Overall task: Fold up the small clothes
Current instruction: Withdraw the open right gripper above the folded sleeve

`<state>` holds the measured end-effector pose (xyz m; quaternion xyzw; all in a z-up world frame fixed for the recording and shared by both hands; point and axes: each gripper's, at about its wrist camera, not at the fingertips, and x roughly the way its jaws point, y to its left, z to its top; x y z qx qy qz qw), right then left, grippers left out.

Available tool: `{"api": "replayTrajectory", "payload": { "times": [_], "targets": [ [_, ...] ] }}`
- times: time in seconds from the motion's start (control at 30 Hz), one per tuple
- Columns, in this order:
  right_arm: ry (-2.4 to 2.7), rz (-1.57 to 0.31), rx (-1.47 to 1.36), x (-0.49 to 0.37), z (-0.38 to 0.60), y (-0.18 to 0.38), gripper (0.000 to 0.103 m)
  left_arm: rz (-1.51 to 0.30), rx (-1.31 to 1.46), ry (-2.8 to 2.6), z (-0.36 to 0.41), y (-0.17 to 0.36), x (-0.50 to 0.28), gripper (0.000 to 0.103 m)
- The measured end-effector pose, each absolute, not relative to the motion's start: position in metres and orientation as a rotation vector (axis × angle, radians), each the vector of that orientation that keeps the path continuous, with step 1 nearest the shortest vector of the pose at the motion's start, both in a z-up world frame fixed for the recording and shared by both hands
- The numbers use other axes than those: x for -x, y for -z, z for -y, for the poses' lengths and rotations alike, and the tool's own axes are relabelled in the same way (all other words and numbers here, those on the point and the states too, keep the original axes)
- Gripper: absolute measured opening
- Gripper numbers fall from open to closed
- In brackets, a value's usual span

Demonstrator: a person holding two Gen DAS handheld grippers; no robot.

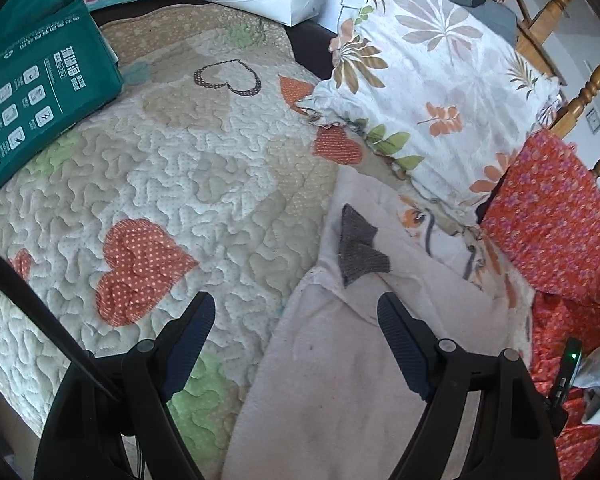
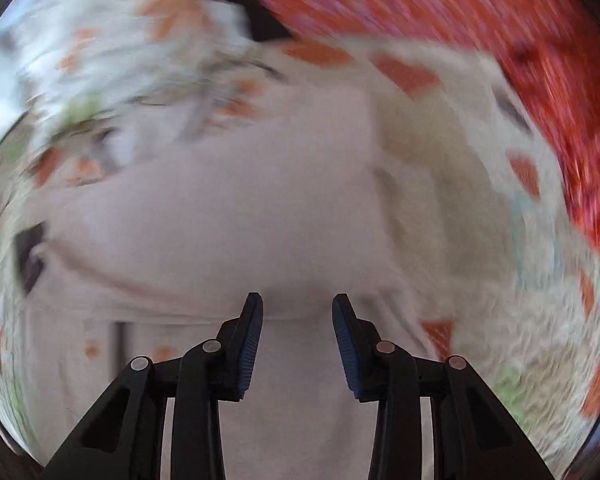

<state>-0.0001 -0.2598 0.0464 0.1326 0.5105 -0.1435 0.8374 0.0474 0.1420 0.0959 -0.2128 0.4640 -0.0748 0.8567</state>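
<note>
Garment [image 1: 340, 380] pale pink, under both tongs | left tongs [image 1: 296, 312] apart | right tongs [image 2: 298, 308] apart, empty

The left tongs [image 1: 296, 312] fill the lower middle of the frame, jaws spread wide with nothing between them. The right tongs [image 2: 297, 312], bottom centre, stand partly open and empty.

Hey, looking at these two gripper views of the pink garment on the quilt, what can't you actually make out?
- Right wrist view: motion blur smears everything; the pink garment shows no readable edges or folds.
- Left wrist view: the garment's near end is cut off by the bottom edge and the left gripper fingers.
- Left wrist view: the small print on the green package is too small to read.
- Left wrist view: the floral pillow hides the quilt behind it.
</note>
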Motion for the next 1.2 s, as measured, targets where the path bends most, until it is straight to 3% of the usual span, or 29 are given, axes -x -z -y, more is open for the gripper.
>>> {"api": "replayTrajectory", "payload": {
  "times": [0.27, 0.53, 0.7, 0.97, 1.0, 1.03, 1.07, 1.2],
  "targets": [
    [-0.004, -1.005, -0.305, -0.077, 0.157, -0.058, 0.039, -1.003, 0.454, 0.123, -0.152, -0.087, -0.049, 0.083],
    [-0.281, -1.190, -0.519, -0.102, 0.091, -0.009, 0.039, -0.982, 0.507, 0.114, -0.177, -0.092, -0.048, 0.083],
    [-0.214, -1.041, -0.163, -0.077, 0.052, -0.042, 0.039, -0.975, 0.545, 0.107, -0.189, -0.094, -0.043, 0.083],
    [-0.241, -1.002, -0.005, -0.101, 0.012, -0.037, 0.039, -0.999, 0.557, 0.119, -0.188, -0.089, -0.045, 0.083],
    [-0.218, -1.019, 0.012, -0.107, 0.009, -0.031, 0.037, -0.999, 0.555, 0.121, -0.187, -0.089, -0.045, 0.083],
    [-0.190, -1.049, 0.014, -0.115, 0.008, -0.024, 0.016, -0.998, 0.554, 0.122, -0.187, -0.089, -0.045, 0.083],
    [-0.182, -1.081, -0.012, -0.121, 0.009, -0.017, 0.007, -0.996, 0.553, 0.121, -0.188, -0.089, -0.045, 0.083],
    [-0.231, -1.115, -0.252, -0.137, 0.021, -0.013, 0.007, -0.987, 0.556, 0.110, -0.190, -0.089, -0.046, 0.083]
  ]
}}
